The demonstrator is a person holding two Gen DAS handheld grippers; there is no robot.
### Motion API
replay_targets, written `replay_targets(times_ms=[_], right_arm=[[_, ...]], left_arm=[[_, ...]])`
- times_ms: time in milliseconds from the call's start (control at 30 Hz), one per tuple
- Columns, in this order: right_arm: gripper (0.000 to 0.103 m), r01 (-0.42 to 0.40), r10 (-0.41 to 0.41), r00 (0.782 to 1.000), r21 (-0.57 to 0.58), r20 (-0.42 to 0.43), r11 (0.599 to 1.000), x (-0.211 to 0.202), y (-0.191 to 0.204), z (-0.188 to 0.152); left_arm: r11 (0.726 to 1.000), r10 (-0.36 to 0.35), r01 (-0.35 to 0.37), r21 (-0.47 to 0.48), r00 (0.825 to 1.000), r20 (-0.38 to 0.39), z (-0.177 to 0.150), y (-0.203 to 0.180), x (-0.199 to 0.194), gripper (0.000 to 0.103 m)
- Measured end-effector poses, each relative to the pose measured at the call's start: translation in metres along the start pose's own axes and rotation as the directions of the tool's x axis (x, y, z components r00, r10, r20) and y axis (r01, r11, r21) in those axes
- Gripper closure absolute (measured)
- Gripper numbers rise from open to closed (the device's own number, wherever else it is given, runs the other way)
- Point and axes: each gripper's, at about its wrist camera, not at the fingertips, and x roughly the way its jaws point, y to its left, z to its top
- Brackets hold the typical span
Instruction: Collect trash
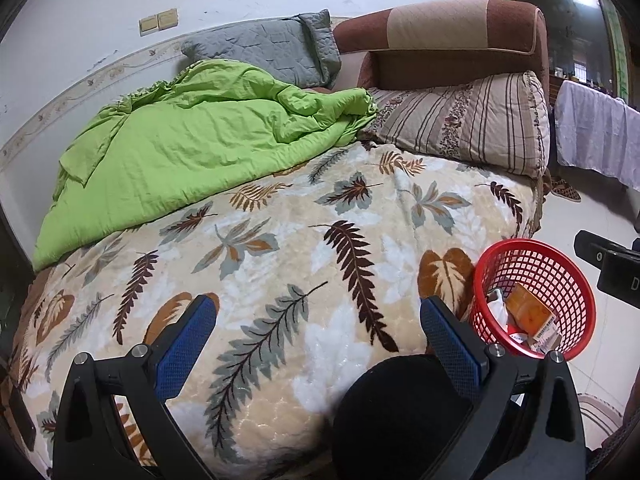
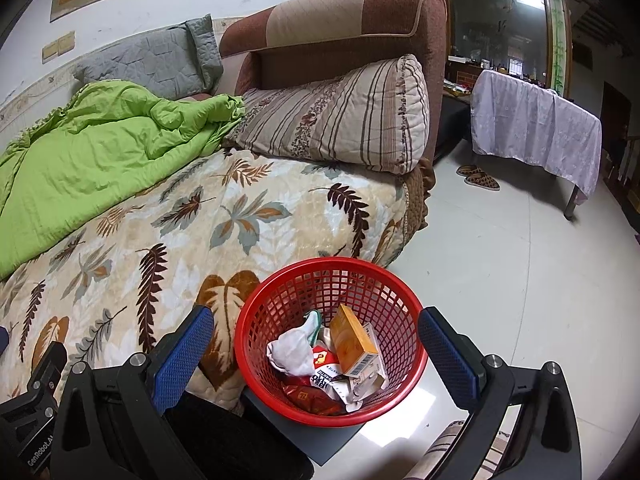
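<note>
A red mesh basket (image 2: 280, 300) stands on the floor beside the bed; it also shows in the left wrist view (image 1: 560, 276). It holds trash: an orange box (image 2: 352, 340), a crumpled white tissue (image 2: 292, 350) and red wrappers (image 2: 308, 394). My right gripper (image 2: 316, 346) is open and empty, its blue-padded fingers straddling the basket from above. My left gripper (image 1: 318, 334) is open and empty above the leaf-patterned blanket (image 1: 280, 264), left of the basket.
A green quilt (image 1: 192, 152), a grey pillow (image 1: 264, 48) and a striped pillow (image 2: 340, 116) lie on the bed by a brown headboard (image 2: 352, 12). Slippers (image 2: 478, 176) and a cloth-covered table (image 2: 536, 128) stand on the tiled floor. A dark round object (image 1: 396, 408) sits near the left gripper.
</note>
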Motion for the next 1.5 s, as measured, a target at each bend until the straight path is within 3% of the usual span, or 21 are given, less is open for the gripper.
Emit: replay_targets(times_ms=[1500], right_arm=[[0.000,0.001,-0.001,1.000,-0.003,-0.021,1.000,0.0066,0.0013,-0.0048]], left_arm=[[1.000,0.001,-0.001,-0.014,1.000,0.004,-0.0004,0.0029,0.0004,0.001]])
